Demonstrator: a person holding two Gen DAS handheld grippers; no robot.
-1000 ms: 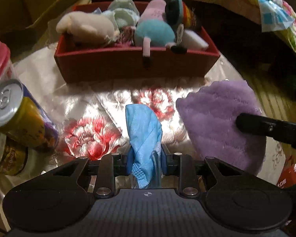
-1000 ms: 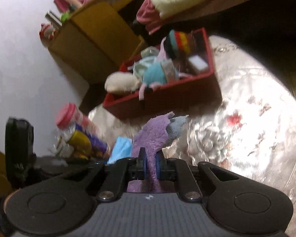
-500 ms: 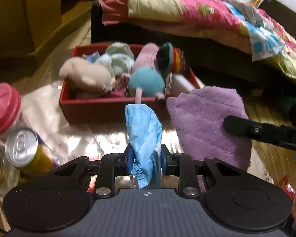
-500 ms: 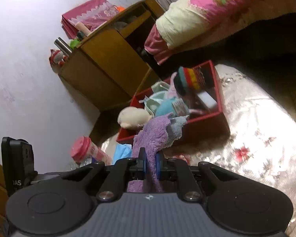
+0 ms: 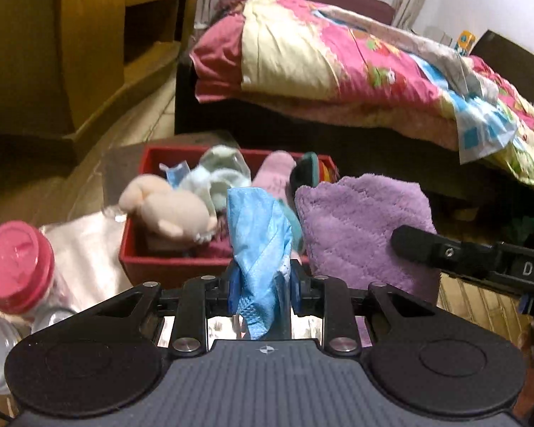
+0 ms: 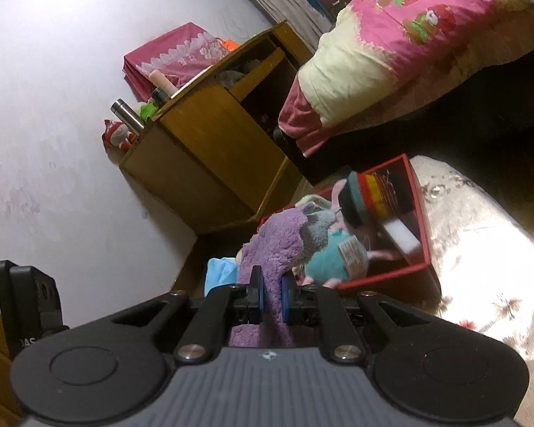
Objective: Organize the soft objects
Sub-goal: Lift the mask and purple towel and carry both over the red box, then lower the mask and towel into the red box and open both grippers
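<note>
Above the red bin [image 5: 167,267], left gripper [image 5: 260,286] is clamping blue cloth [image 5: 258,235], right gripper [image 6: 271,293] purple towel [image 6: 277,249]; carry both well inside before releasing.

White letters "DAS" stand on the black body of the right gripper [image 5: 402,240], cut off at the picture's right edge. The same letters appear sideways on the left gripper's [image 6: 32,339] black side. The teal plush's sewn-in tag [image 6: 352,254] carries print too small to read.
</note>
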